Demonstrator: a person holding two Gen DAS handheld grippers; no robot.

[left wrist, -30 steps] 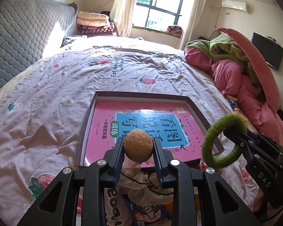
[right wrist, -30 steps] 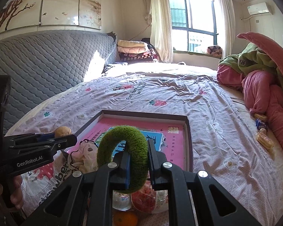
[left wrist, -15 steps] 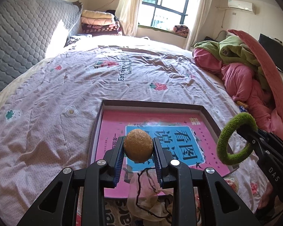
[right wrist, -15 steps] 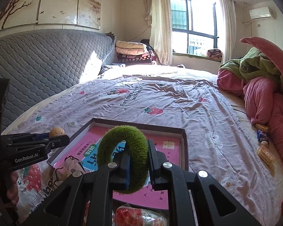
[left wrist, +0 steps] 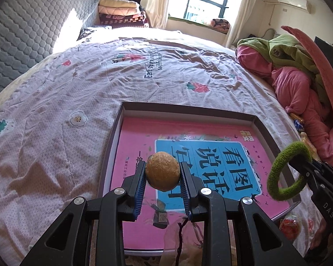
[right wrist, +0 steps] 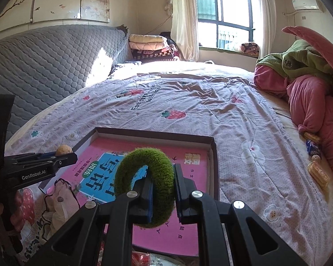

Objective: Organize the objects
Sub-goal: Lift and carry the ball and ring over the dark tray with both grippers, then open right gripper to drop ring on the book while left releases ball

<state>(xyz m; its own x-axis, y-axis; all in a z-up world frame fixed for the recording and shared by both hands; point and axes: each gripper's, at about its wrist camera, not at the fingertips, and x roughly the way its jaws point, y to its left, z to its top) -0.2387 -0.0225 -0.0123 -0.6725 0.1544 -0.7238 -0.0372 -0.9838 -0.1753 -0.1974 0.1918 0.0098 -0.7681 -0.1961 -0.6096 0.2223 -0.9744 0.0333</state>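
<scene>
My left gripper (left wrist: 162,175) is shut on a brown walnut (left wrist: 162,171) and holds it above the near left part of a shallow dark-rimmed box (left wrist: 189,108) that has a pink and blue book cover (left wrist: 142,137) lying in it. My right gripper (right wrist: 163,185) is shut on a fuzzy green ring (right wrist: 161,166) above the near part of the same box (right wrist: 153,134). The ring also shows in the left wrist view (left wrist: 286,173), by the box's right rim. The walnut shows in the right wrist view (right wrist: 64,149) at the box's left side.
The box lies on a bed with a lilac strawberry-print cover (left wrist: 55,115). A pale drawstring pouch (right wrist: 62,196) lies at the box's near left edge. Snack packets (right wrist: 317,173) lie to the right beside a pink and green bedding heap (right wrist: 310,84). A grey quilted headboard (right wrist: 44,62) stands to the left.
Both grippers have moved forward over the box, each keeping its hold. The pouch and the packets at the near edge have slid down and partly out of view.
</scene>
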